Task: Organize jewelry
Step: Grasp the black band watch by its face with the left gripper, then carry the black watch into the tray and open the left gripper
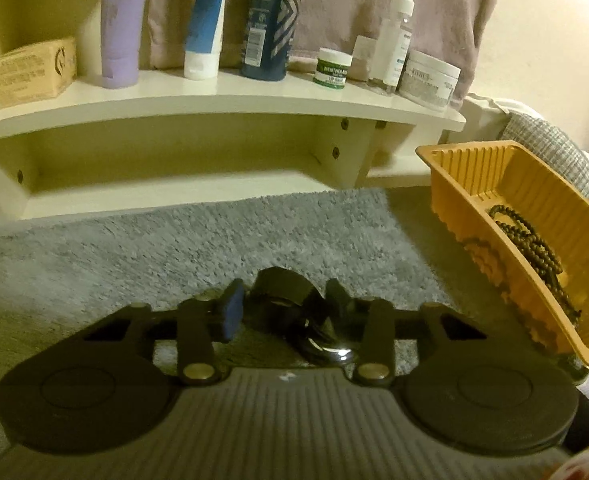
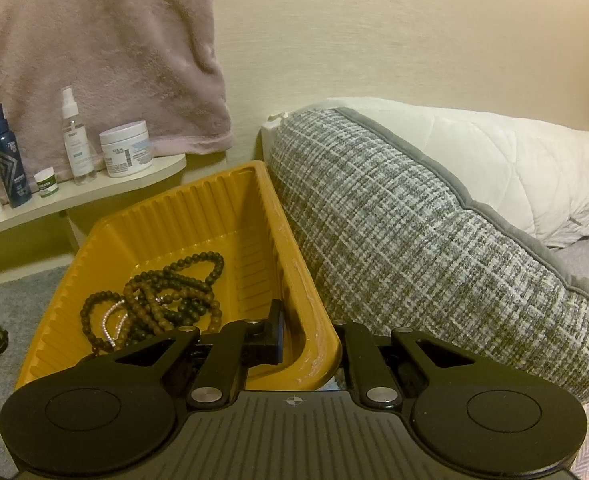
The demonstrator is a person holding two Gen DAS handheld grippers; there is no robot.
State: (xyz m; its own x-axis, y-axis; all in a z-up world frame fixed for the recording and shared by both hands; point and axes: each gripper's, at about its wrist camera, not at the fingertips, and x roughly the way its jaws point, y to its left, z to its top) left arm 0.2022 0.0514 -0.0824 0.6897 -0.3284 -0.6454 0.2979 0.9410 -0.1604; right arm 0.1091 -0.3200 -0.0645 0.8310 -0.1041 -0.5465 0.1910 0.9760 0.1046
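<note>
The left gripper (image 1: 284, 308) hangs low over the grey rug (image 1: 174, 248), its tongs pressed in on a dark watch (image 1: 294, 312). The watch's band runs away from the camera, its black strap end toward the white shelf (image 1: 214, 100) and a shiny metal part toward the gripper body. Much of the watch is hidden between the fingers and blurred, so its face cannot be made out.

To the right, at the rug's right edge, the yellow tray (image 1: 474, 168) stands tilted, its long axis running from the shelf back toward the camera. It leans against the grey woven pillow (image 2: 414, 220). The bead necklaces (image 2: 162, 296) lie heaped in the tray's near half, with a thin pale strand tangled among the dark beads.

The right gripper (image 2: 306, 340) straddles the tray's near right wall: one blue-padded finger (image 2: 275, 332) is inside the tray, the other outside against the pillow. Whether the tongs actually pinch the wall cannot be told, since the outer fingertip is hidden.
</note>
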